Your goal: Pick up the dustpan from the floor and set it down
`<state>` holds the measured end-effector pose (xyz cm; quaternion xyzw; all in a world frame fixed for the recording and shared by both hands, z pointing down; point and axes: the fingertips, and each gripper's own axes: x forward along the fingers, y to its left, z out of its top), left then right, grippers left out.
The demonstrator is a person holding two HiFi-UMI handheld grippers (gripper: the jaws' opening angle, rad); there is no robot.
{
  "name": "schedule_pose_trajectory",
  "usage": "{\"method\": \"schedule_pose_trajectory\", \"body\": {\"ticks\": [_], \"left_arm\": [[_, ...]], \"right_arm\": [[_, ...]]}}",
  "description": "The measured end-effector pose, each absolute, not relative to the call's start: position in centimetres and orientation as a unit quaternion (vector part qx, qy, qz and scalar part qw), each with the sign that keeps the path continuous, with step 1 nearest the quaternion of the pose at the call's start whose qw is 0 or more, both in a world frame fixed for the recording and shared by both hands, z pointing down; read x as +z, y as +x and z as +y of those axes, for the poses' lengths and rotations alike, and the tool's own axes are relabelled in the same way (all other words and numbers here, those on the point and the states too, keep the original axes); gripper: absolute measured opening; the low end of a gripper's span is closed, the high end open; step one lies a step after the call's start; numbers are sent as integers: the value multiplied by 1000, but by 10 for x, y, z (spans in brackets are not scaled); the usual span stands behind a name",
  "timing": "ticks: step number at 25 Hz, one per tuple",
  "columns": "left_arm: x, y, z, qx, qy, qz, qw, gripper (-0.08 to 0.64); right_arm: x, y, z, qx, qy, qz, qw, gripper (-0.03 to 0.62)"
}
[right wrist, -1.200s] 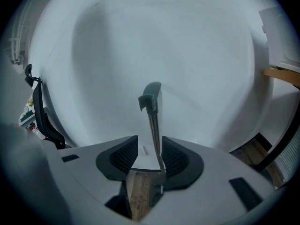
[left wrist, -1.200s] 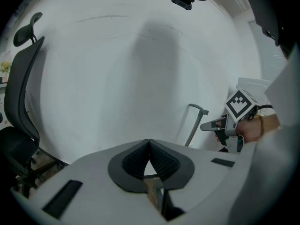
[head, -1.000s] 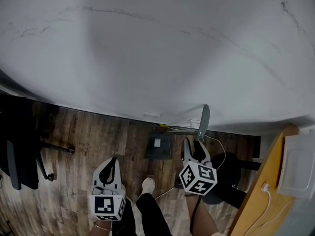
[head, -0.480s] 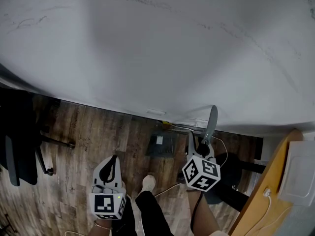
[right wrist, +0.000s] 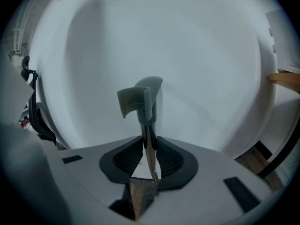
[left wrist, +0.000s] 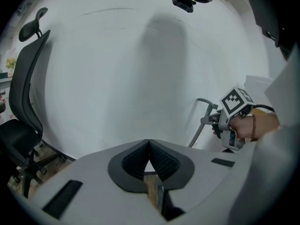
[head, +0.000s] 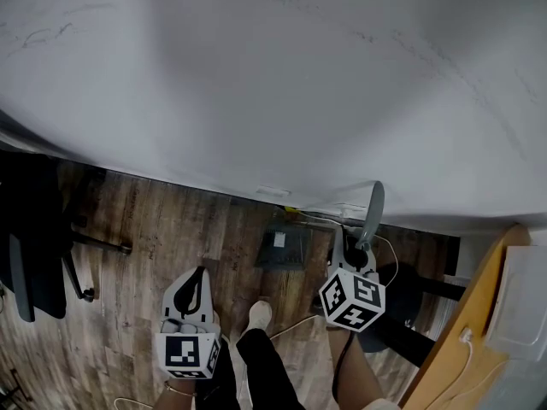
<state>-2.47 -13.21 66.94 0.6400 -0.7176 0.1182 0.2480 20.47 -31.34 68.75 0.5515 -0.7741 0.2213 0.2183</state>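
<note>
Between the just-closing jaws of the right gripper (right wrist: 149,143) stands the dustpan handle (right wrist: 142,100).

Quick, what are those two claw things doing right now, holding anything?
Left gripper: shut, nothing between its jaws.
Right gripper: jaws have just been closing, now shut on the dustpan handle.

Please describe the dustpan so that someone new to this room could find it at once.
Follow the white wall down to the wooden floor, toward the wooden desk. The dustpan stands there: its grey handle rises tall, while the white cable beside it hangs slack.
</note>
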Motion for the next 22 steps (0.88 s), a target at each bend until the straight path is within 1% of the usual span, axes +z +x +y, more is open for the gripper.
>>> {"method": "schedule_pose_trajectory", "body": {"ticks": [7,14,22], "left_arm": [[670,-23,-133,121,642,-715,250,17],[668,-25,-131,124,645,-713,246,17],[647,-30,-130,123,647,-716,230,17]], "right_arm": [[687,208,-310,211,558,-769,232,100],[684,212,-301,208,572,-760,229,98],[670,217,-282,216,576,-754,230,98]]}}
